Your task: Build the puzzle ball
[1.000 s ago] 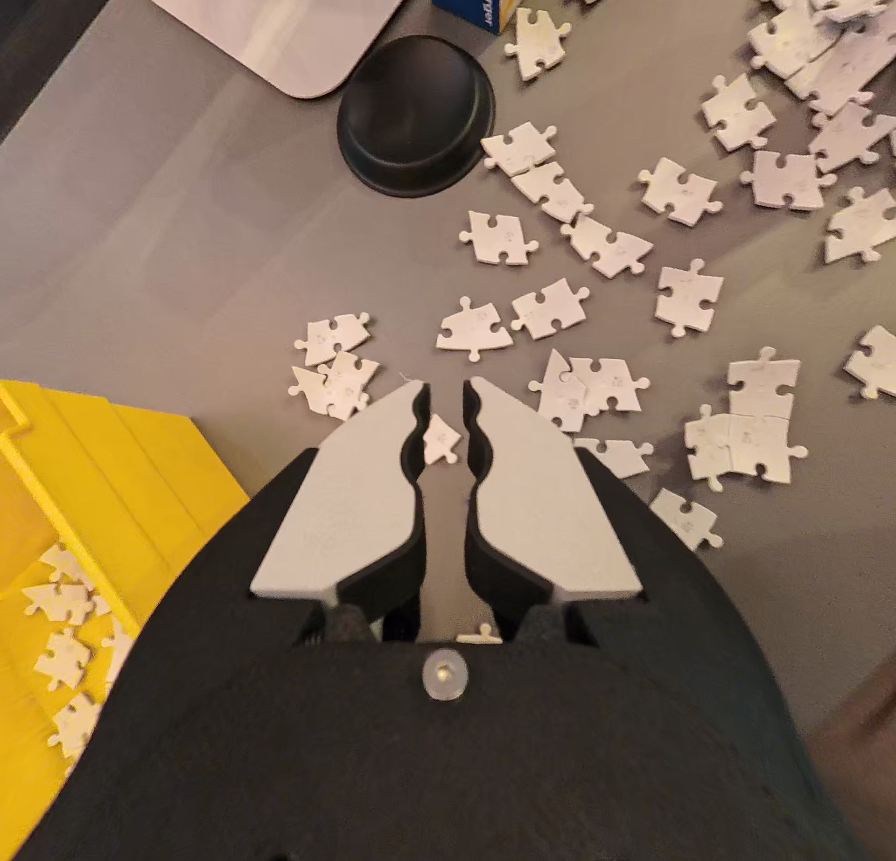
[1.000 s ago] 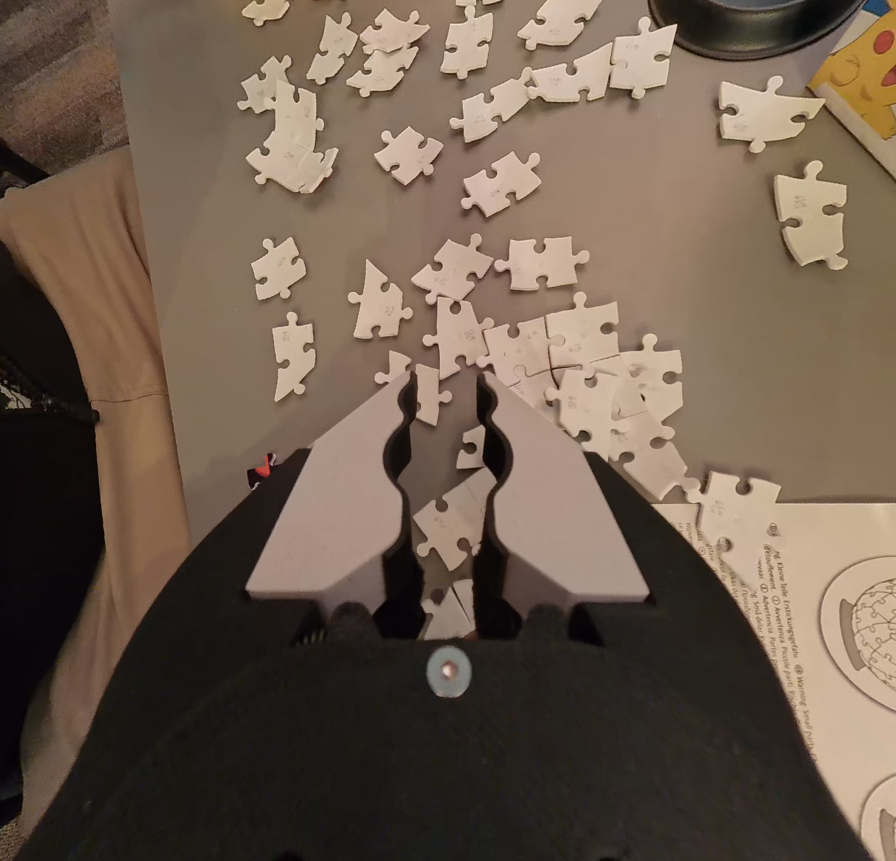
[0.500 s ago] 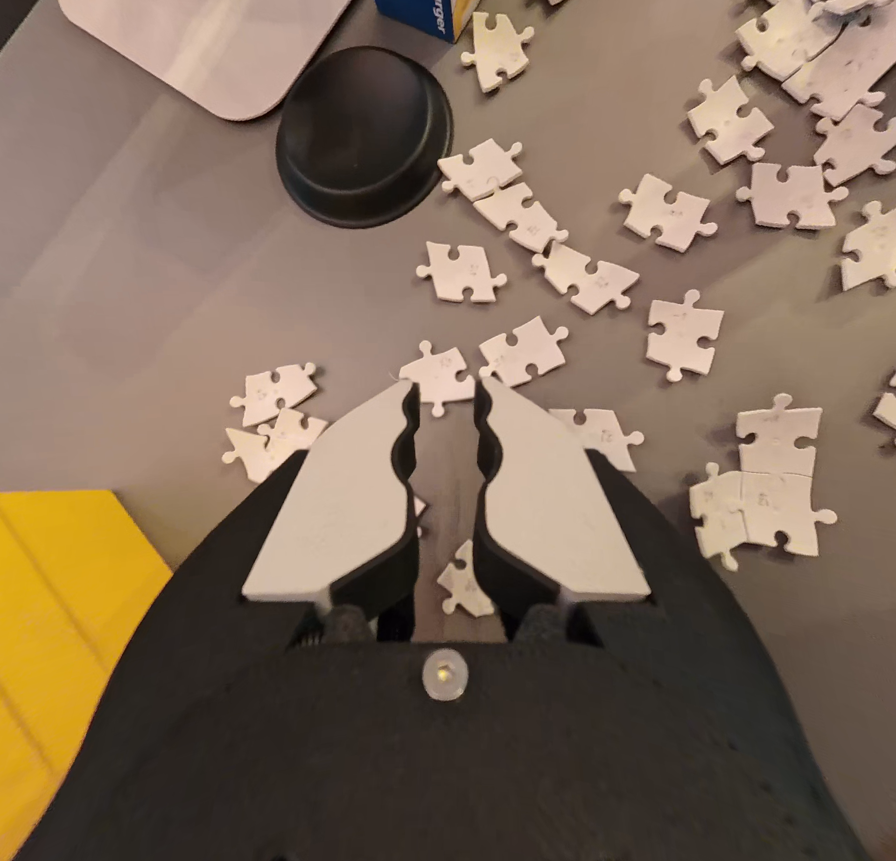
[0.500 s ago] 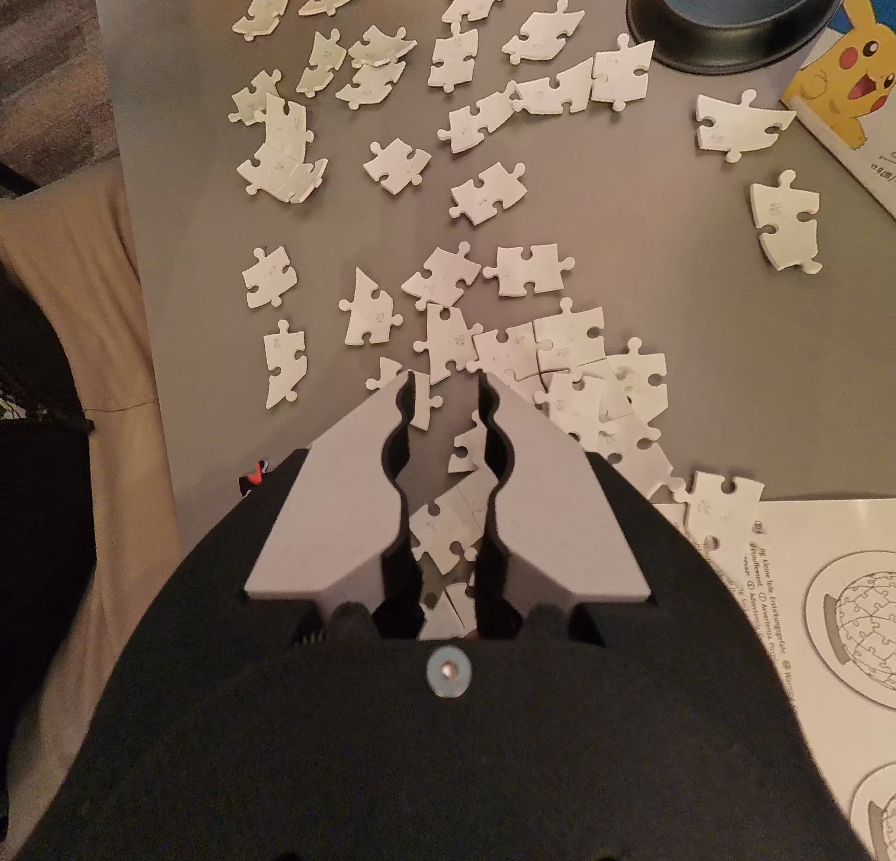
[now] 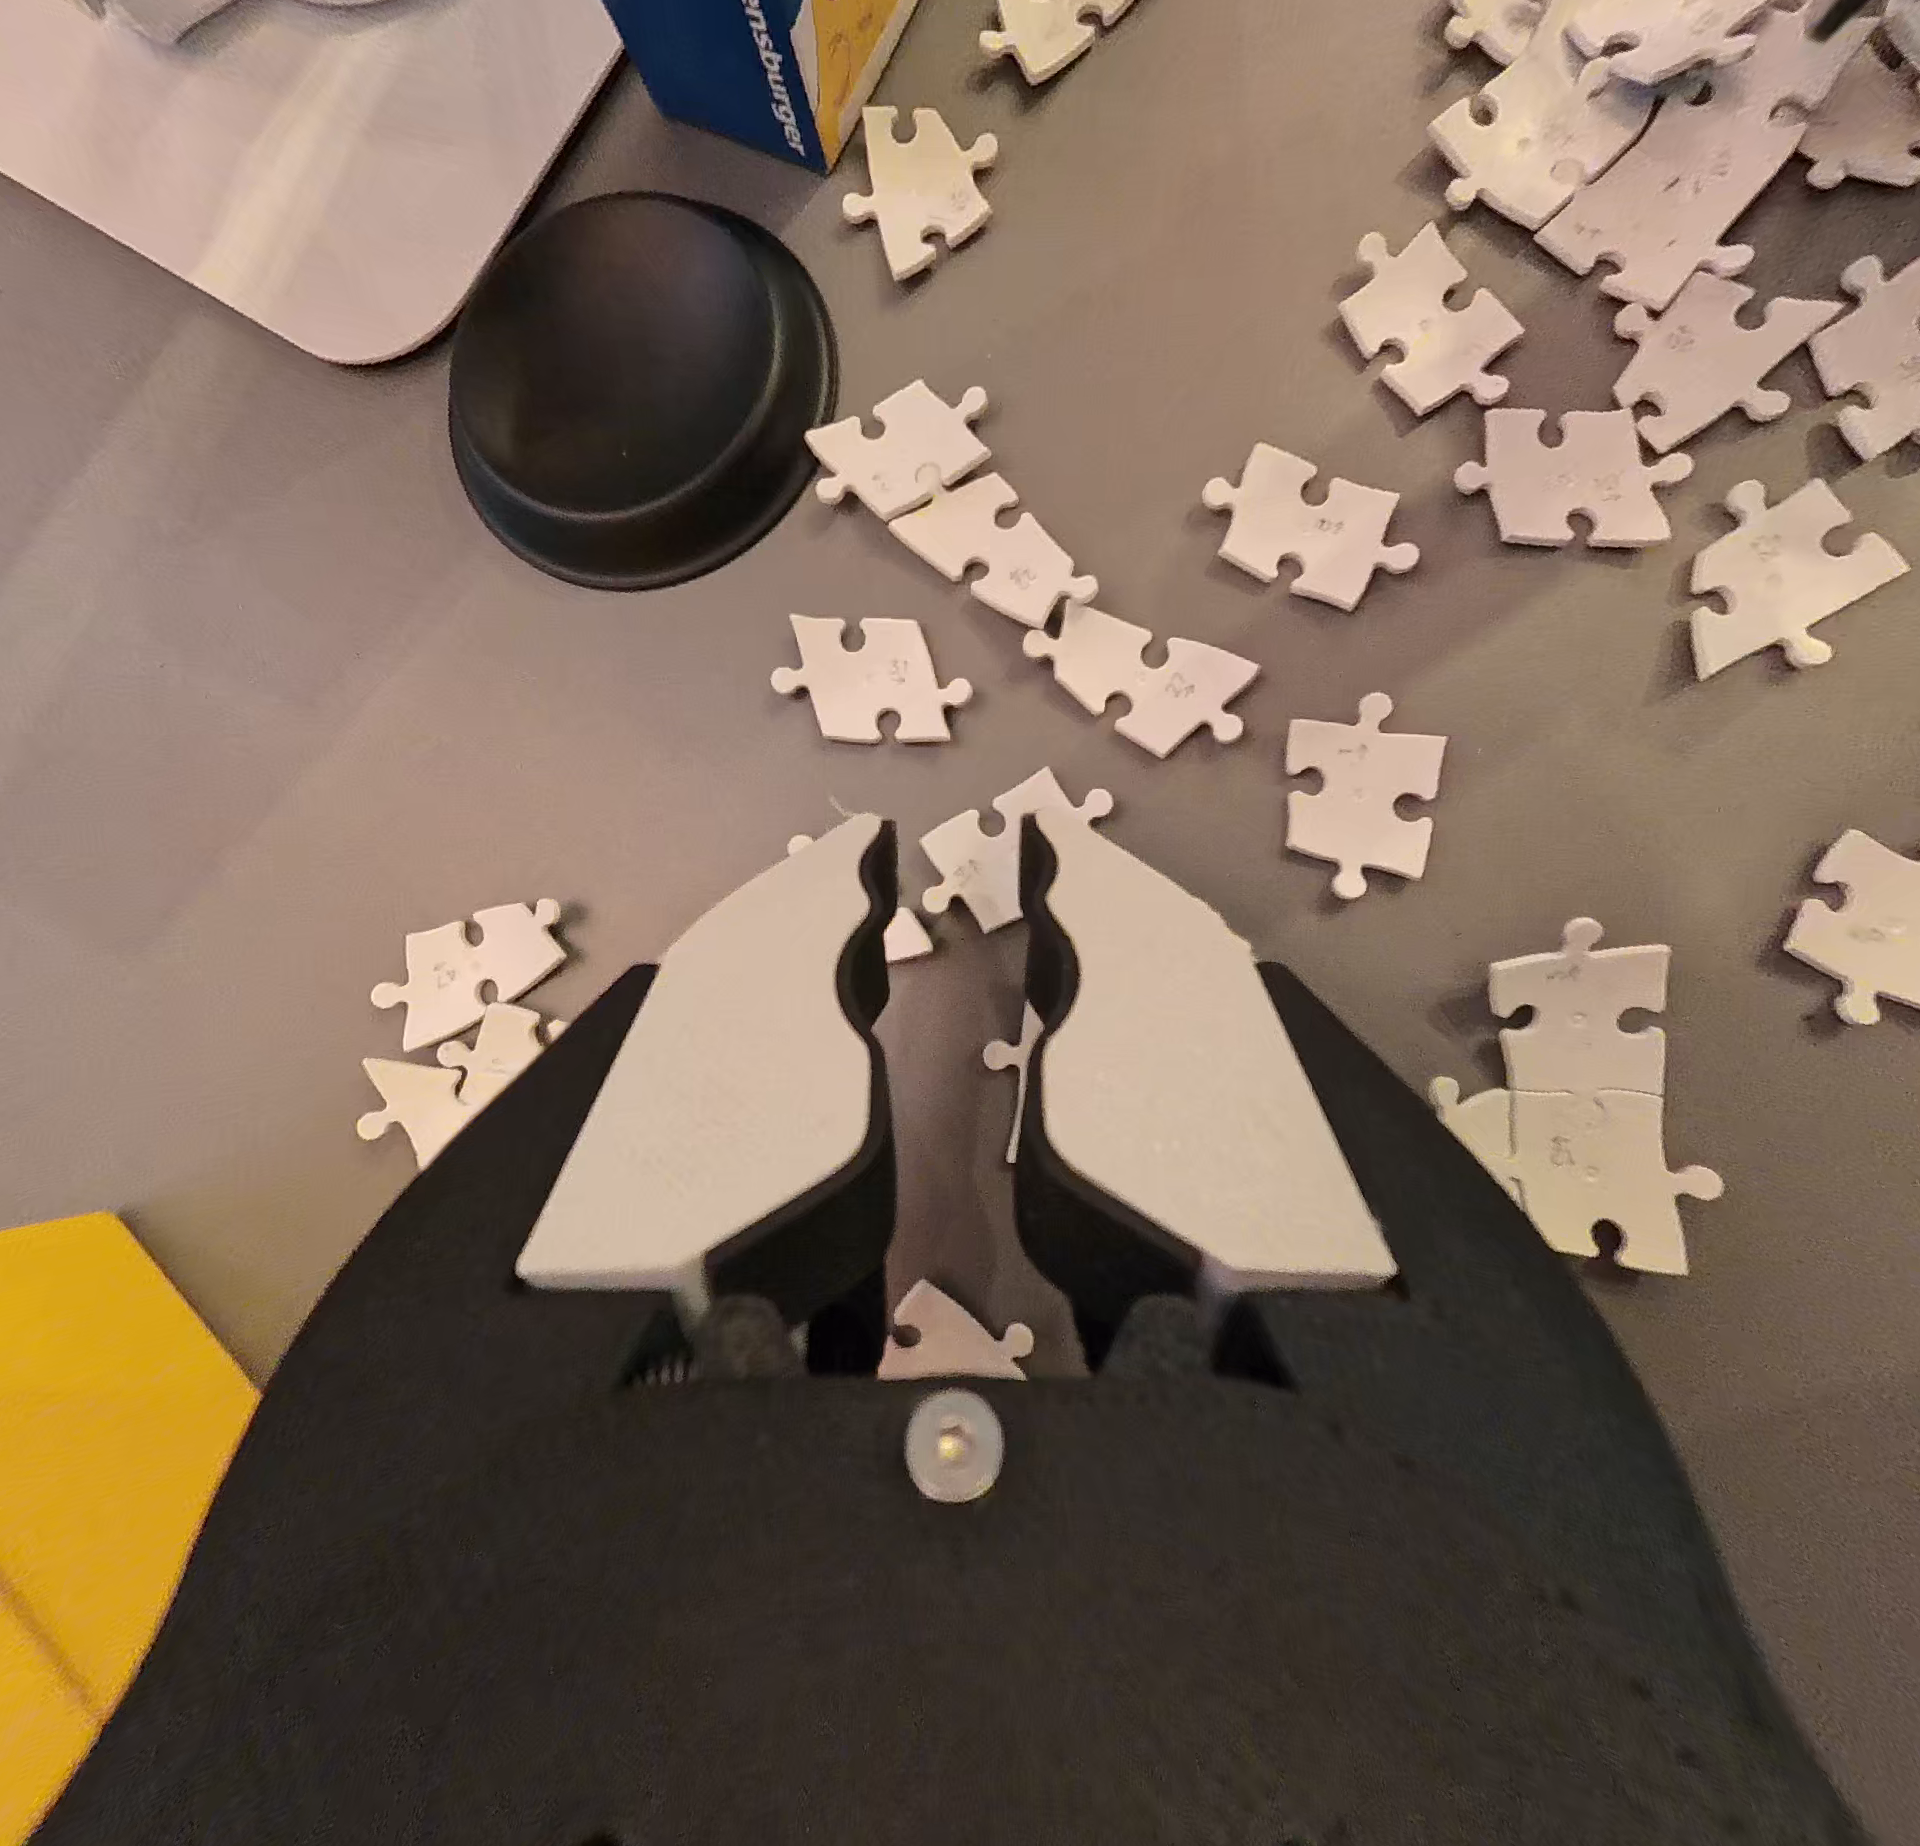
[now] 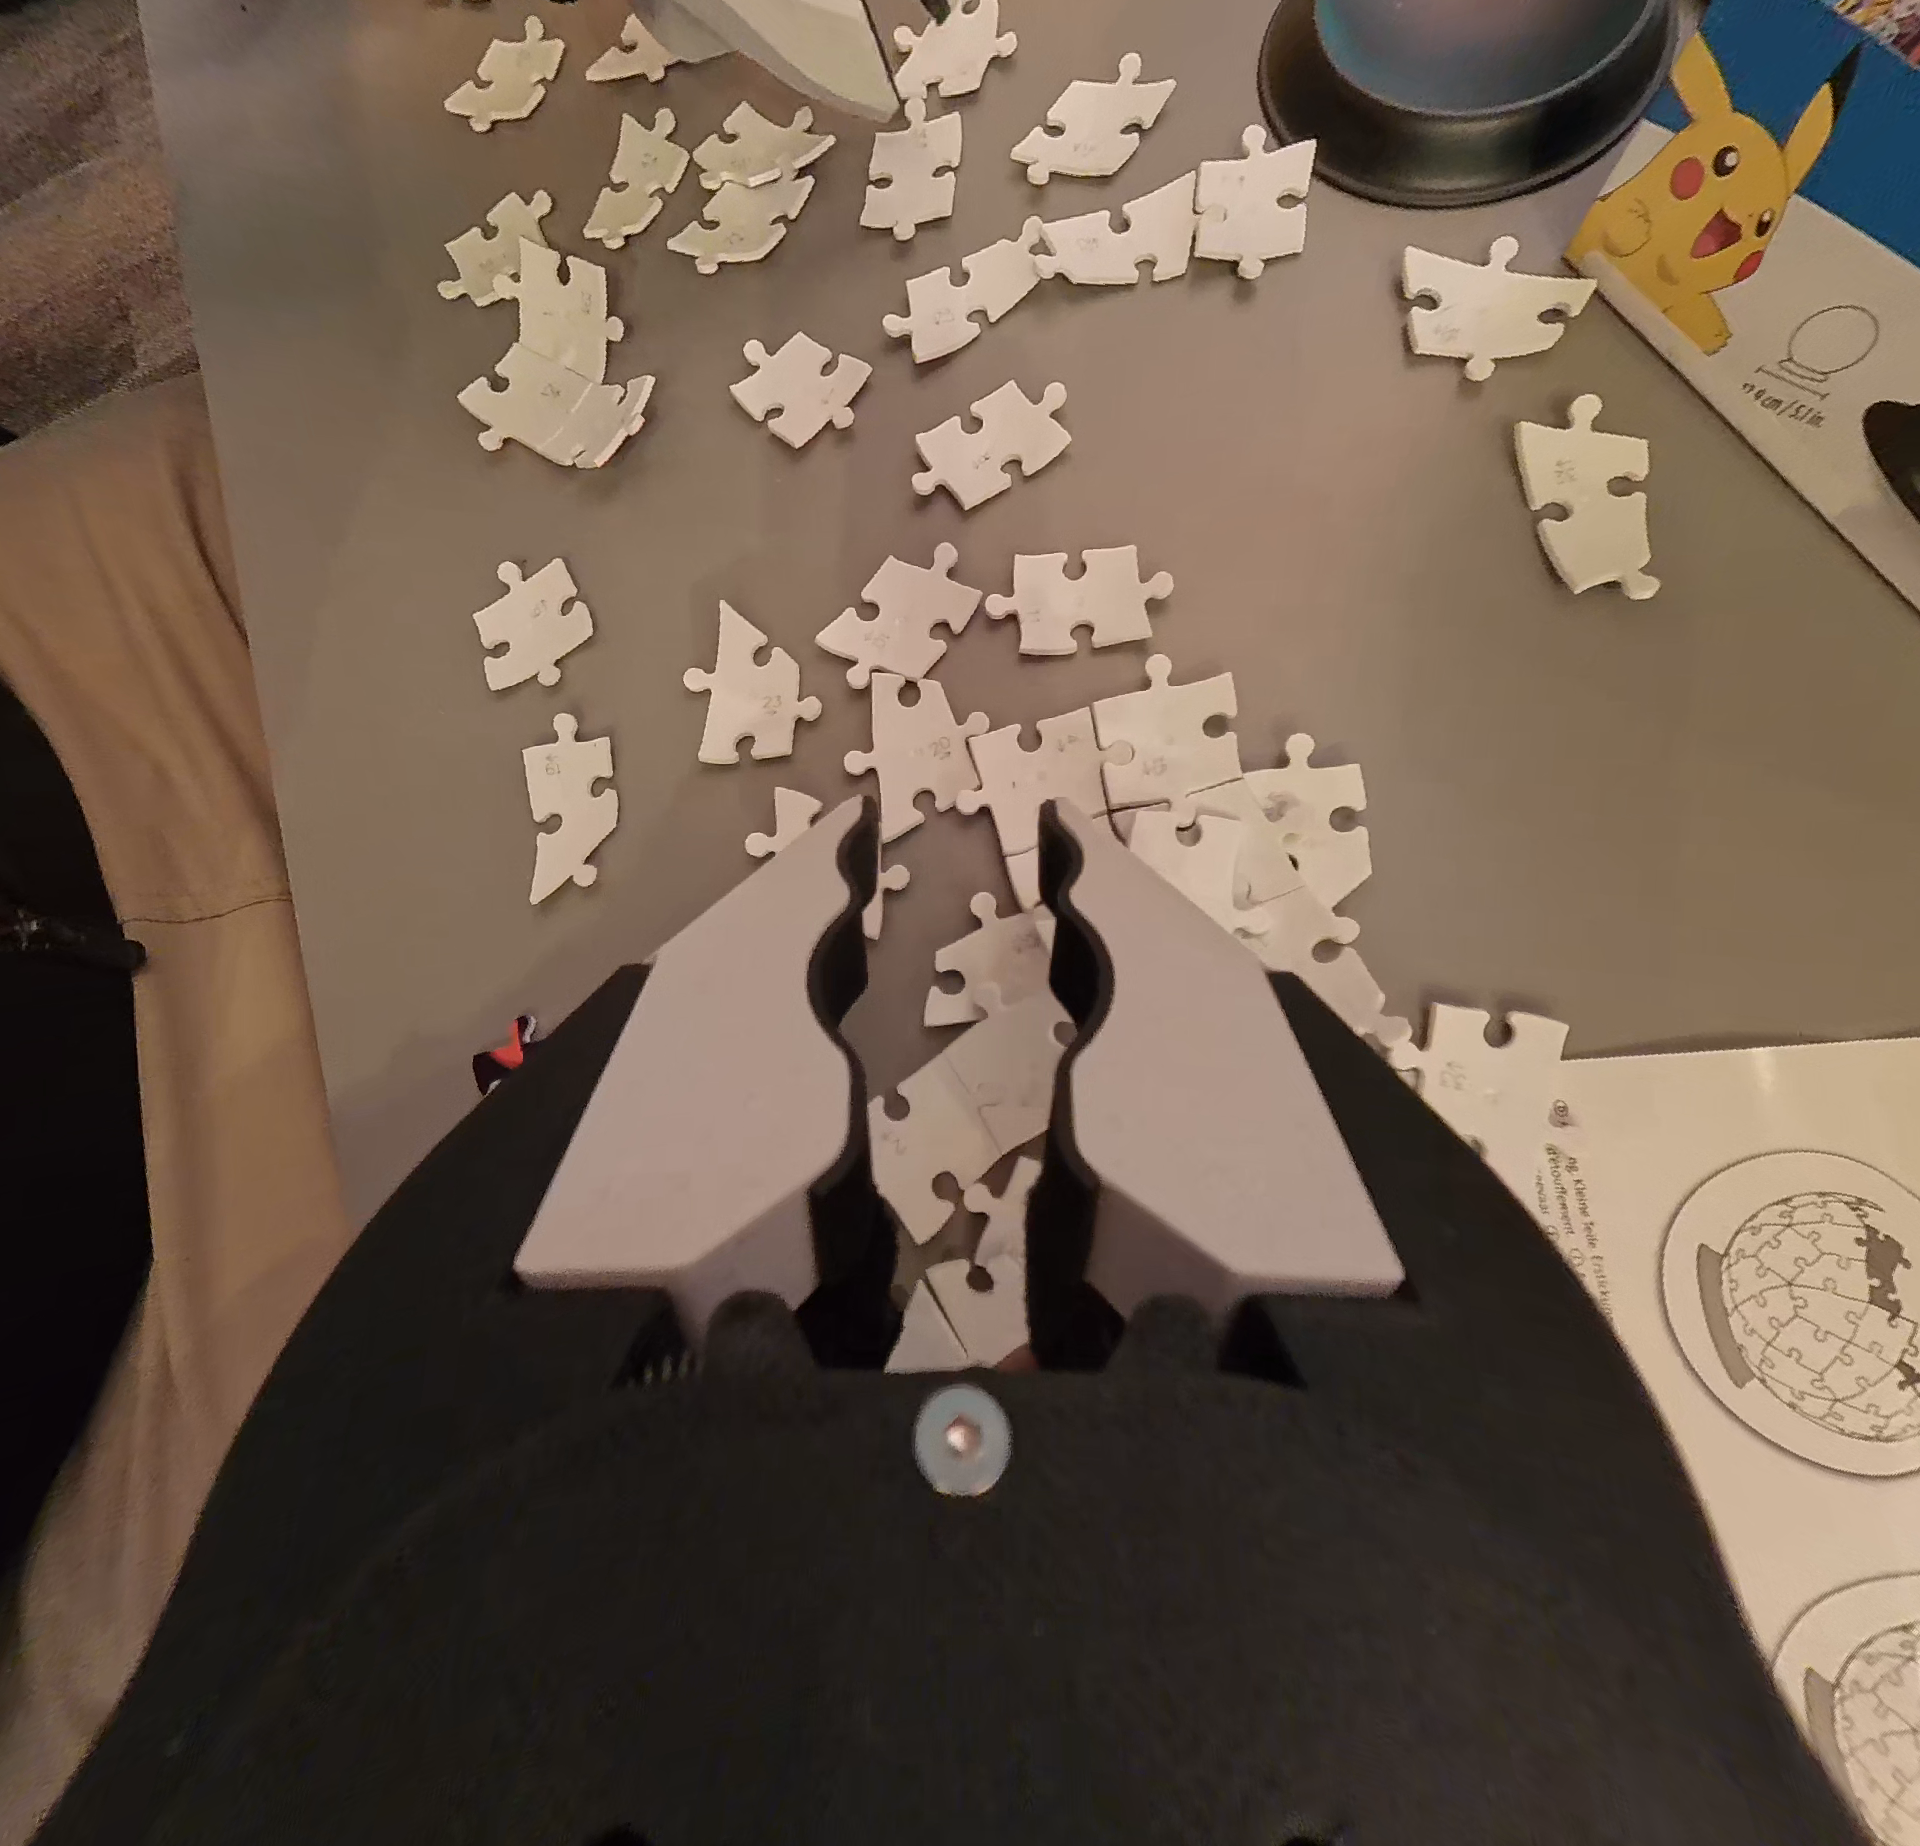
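Many white puzzle pieces (image 5: 1361, 788) lie blank side up, scattered on the grey table (image 5: 312, 705). My left gripper (image 5: 956, 828) is open with a narrow gap, and hangs low over a loose piece (image 5: 966, 866) lying under its tips. A thin white edge (image 5: 1016, 1100) shows against its right finger; I cannot tell if it is held. My right gripper (image 6: 956, 822) is open and empty above a pile of overlapping pieces (image 6: 1164, 757). The left gripper also shows at the top of the right wrist view (image 6: 769, 20).
A black dome-shaped stand (image 5: 634, 383) sits beside a blue puzzle box (image 5: 790, 20); both show in the right wrist view (image 6: 1465, 51) (image 6: 1766, 186). A white rounded board (image 5: 260, 134) lies far left, a yellow bin (image 5: 94, 1433) near left. An instruction sheet (image 6: 1714, 1277) lies right. Tan fabric (image 6: 104, 757) borders the table's left edge. One gripper's finger ends stand about 20 centimeters off the other's.
My left gripper has moved forward and away from the yellow bin, and its jaws have opened a little. My right gripper has crept forward; the left gripper has come into its view.
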Demonstrator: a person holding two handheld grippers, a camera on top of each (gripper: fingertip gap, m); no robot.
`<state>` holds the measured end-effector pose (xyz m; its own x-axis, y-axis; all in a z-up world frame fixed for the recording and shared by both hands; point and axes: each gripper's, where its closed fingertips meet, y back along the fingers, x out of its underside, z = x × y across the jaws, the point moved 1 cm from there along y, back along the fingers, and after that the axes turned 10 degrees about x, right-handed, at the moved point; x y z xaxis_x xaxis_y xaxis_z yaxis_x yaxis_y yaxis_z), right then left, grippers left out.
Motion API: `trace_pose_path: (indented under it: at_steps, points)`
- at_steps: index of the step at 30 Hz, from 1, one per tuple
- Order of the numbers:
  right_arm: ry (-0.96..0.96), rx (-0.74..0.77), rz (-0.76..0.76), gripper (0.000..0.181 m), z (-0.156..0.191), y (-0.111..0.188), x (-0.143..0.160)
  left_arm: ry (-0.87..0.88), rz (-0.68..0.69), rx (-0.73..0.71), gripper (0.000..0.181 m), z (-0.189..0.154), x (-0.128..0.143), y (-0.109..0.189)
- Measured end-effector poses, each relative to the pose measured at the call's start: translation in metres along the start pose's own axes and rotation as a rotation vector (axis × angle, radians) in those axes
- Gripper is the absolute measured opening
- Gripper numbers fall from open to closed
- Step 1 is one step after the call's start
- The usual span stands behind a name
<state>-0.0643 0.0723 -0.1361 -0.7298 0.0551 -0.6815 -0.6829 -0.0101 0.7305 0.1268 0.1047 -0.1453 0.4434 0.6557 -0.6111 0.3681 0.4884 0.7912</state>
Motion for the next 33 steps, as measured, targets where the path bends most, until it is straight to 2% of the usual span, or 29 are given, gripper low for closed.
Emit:
trace_pose_path:
  at_steps: [12,33]
  points:
    - [-0.019,0.055,-0.020,0.038,-0.012,-0.001,-0.001,0.016,0.017,0.004,0.024,0.003,0.010,-0.003]
    - [-0.005,0.129,0.100,0.046,-0.028,-0.004,0.023,0.020,0.027,0.009,0.024,0.004,0.016,-0.004]
